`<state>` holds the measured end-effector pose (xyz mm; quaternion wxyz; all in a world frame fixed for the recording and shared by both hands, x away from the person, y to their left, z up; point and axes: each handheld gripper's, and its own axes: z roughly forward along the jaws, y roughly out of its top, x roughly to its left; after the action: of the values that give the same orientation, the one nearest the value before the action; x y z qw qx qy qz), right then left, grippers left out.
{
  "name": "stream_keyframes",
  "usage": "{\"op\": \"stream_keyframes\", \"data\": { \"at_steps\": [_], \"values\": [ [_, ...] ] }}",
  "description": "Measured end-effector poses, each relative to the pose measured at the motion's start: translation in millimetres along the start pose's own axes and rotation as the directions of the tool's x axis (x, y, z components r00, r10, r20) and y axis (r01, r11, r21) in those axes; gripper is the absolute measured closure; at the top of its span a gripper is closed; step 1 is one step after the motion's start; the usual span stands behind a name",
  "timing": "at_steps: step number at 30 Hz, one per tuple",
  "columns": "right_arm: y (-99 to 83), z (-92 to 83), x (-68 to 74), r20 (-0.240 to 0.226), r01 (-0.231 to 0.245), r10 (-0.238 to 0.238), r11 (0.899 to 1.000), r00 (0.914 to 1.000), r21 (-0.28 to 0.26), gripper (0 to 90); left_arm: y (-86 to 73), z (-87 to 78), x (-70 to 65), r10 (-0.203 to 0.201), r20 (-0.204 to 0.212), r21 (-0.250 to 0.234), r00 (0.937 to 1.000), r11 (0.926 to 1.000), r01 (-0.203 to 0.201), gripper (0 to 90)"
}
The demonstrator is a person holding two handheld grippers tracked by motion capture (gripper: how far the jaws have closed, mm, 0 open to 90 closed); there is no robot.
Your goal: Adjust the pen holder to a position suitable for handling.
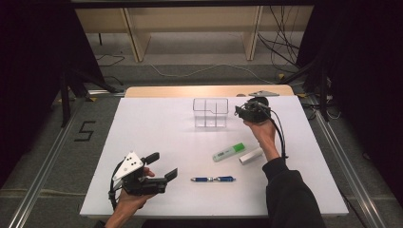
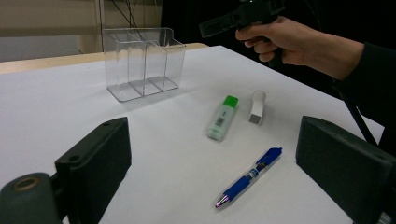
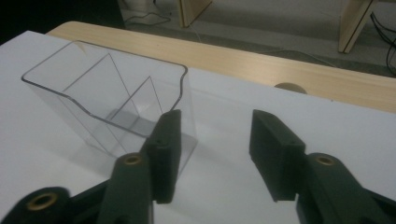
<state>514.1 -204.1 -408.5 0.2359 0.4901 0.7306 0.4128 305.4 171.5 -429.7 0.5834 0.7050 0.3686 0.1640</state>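
black jaws of the left gripper (image 1: 161, 166) stand wide apart with nothing between them, low at the near left of the white table (image 1: 157, 128). just ahead of them, toward the right, lies the blue pen (image 2: 250, 176), its long axis running across the line of the jaws, tip nearer this gripper. past the pen lie the green-capped marker (image 2: 222, 117) and the white eraser (image 2: 257, 107), side by side and a little apart. farther still, the right gripper (image 3: 212, 154) hangs part open and empty just beside the clear organizer (image 3: 116, 107), which sits to the left of its jaws. judged from this, the pen is much nearer the left hand, well apart from the right
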Motion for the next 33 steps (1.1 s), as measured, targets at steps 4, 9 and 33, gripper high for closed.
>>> {"op": "stream_keyframes", "data": {
  "at_steps": [4, 9, 33],
  "values": [
    [-3.1, -10.6, 1.4, -0.027, -0.011, 0.011, 1.0, 0.9996, -0.011, 40.5, -0.1, 0.1, 0.2, 0.001, -0.001, 0.002, 1.0, 1.0, -0.001, 9.6],
    [-9.3, -23.8, 10.1, -0.093, 0.012, -0.013, 1.0, 0.9956, -0.006, 35.7, -0.2, -0.2, 0.8, 0.002, -0.001, 0.005, 1.0, 1.0, -0.002, 9.6],
    [-36.4, -63.0, 53.3, -0.295, 0.149, -0.14, 0.989, 0.9452, 0.007, 27.5, -0.2, -0.1, 1.4, -0.002, -0.004, 0.003, 1.0, 1.0, 0.002, 9.7]
  ]
}}
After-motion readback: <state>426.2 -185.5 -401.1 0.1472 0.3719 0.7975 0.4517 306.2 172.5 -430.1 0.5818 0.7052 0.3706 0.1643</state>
